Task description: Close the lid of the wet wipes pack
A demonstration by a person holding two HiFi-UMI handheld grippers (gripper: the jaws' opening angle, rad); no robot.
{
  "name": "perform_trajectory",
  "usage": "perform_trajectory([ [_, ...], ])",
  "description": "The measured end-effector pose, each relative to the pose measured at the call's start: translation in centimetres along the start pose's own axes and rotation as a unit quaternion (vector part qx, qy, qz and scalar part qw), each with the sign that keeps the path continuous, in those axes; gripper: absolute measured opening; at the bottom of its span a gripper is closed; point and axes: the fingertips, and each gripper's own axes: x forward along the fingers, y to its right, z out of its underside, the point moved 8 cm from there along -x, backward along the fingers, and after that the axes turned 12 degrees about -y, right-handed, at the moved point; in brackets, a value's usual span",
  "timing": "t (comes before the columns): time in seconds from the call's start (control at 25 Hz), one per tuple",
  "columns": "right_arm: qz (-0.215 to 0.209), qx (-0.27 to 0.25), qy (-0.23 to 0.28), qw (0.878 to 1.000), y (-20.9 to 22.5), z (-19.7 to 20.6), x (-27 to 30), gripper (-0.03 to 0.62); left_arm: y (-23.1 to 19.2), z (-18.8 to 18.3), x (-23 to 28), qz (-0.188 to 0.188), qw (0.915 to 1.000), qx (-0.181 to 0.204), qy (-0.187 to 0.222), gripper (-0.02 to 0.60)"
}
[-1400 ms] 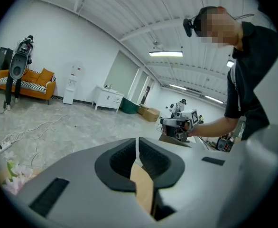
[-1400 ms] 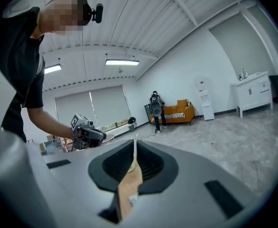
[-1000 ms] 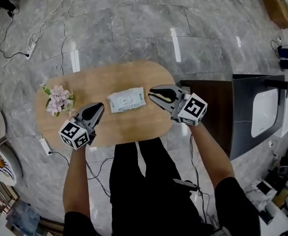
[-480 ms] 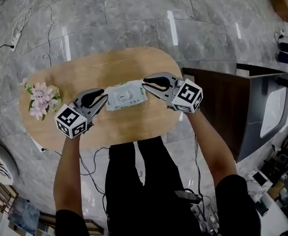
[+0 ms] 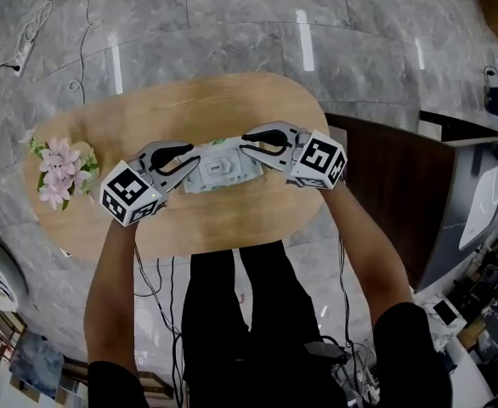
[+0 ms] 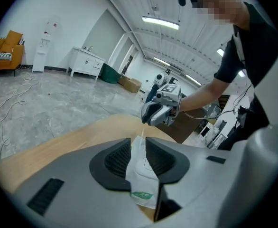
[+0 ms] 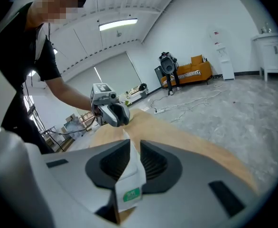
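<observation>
Starting at the left end of the oval wooden table, a bunch of pink flowers lies near the rim, well apart from the rest. Next comes the left hand-held gripper, held in the person's left hand. Its jaws are drawn in to a narrow gap and pinch the left end of the wet wipes pack. The left gripper view shows the white film standing on edge between the ribbed pads, with a green label at its near end. The pack is at the middle of the table, spanning from one hand-held gripper to the other. The head view does not show whether its lid is up or flat. The right hand-held gripper grips the pack's right end in the same way, jaws nearly together on the film. Past the table's right end stands a dark cabinet on the grey marble floor.
</observation>
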Motion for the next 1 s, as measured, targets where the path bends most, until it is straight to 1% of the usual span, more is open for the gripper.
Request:
perform_trajectory([
  [0.24, -0.013, -0.015, -0.012, 1.0, 0.0, 0.5, 1.0, 0.06, -0.1, 0.6, 0.9, 0.013, 0.9997, 0.011, -0.019, 0.106],
  [0.44, -0.016, -0.021, -0.024, 0.999, 0.3, 0.7, 1.4, 0.06, 0.1, 0.6, 1.5, 0.023, 0.9991, 0.021, -0.027, 0.08],
  [0.68, -0.022, -0.028, -0.033, 0.999, 0.1, 0.4, 1.8, 0.058, 0.2, 0.5, 1.4, 0.024, 0.9994, 0.015, -0.022, 0.049],
  [0.8, -0.023, -0.029, -0.035, 0.999, 0.0, 0.4, 1.7, 0.047, 0.5, 0.4, 1.7, 0.028, 0.9992, 0.016, -0.025, 0.04],
  [1.0, -0.024, -0.031, -0.04, 0.998, -0.4, 0.8, 1.6, 0.032, 1.0, 0.4, 1.7, 0.035, 0.9988, 0.015, -0.03, 0.037],
])
